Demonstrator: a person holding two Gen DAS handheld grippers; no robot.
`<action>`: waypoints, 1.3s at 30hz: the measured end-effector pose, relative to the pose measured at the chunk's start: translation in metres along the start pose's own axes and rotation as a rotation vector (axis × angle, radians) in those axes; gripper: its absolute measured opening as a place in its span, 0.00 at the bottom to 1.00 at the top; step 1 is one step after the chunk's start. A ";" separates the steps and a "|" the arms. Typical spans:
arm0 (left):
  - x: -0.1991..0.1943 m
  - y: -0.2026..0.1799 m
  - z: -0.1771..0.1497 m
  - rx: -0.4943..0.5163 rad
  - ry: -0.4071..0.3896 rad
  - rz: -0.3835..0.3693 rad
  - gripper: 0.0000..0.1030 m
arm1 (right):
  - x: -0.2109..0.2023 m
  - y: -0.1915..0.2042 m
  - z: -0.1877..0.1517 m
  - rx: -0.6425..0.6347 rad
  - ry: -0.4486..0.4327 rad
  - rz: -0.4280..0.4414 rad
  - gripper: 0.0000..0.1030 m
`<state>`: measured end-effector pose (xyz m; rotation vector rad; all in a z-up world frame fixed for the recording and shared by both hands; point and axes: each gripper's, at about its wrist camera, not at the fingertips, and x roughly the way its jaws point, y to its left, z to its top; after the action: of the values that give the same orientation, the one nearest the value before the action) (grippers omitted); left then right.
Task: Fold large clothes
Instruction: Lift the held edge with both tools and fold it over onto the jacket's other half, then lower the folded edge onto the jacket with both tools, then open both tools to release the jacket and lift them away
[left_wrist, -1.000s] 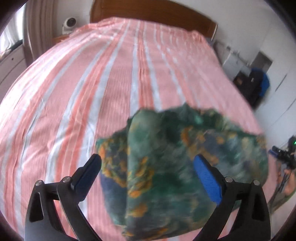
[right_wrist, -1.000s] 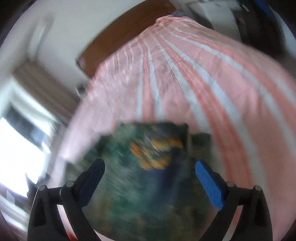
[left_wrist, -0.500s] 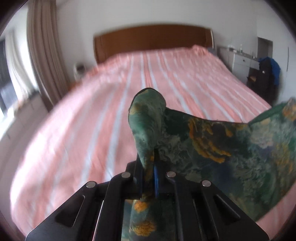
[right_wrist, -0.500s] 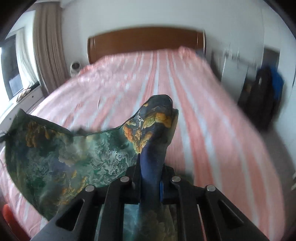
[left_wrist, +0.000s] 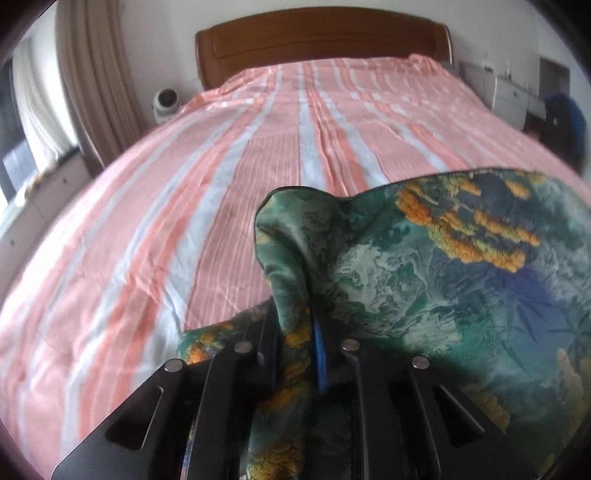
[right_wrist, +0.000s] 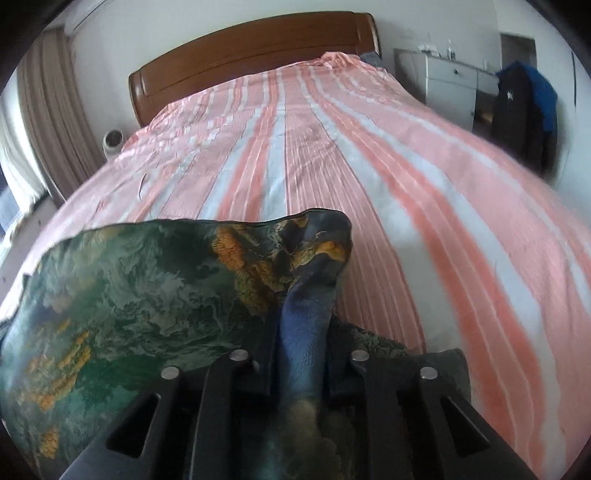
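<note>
Early in the fold, by the look of it. Wide striped bed (left_wrist: 184, 206) bare ahead as laying ground, with the garment (left_wrist: 461, 280) not yet spread on it. Green printed cloth slung in the air between the two tools, sagging over the near end of the bed; no crease or tidy layer made out. Left to do, as judged: lay flat, smooth, fold over.

Left gripper (left_wrist: 297, 354) clamped on one bunched corner, cloth trailing off to the right. Right gripper (right_wrist: 301, 354) clamped on another corner, cloth trailing off to the left (right_wrist: 129, 306). Jaws of both just eased open a little, fabric pinched between the pads all the same.

Left view alone: window and grey ledge (left_wrist: 33, 184) beside the curtain. Right view alone: white drawers (right_wrist: 450, 85) past the bed's far corner, seen clearly.
</note>
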<state>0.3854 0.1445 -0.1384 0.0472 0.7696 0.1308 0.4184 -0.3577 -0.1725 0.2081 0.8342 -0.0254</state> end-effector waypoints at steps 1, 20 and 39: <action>0.000 0.002 -0.002 -0.008 -0.008 -0.006 0.16 | -0.001 -0.004 -0.001 0.014 0.000 0.009 0.23; 0.000 -0.002 -0.005 -0.006 -0.029 0.021 0.20 | 0.018 -0.009 -0.005 0.046 -0.019 0.036 0.31; -0.015 0.007 0.003 -0.077 0.002 0.173 0.83 | 0.023 -0.017 -0.004 0.103 -0.022 0.070 0.51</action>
<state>0.3761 0.1491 -0.1258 0.0408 0.7619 0.3244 0.4290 -0.3718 -0.1946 0.3338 0.8042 -0.0050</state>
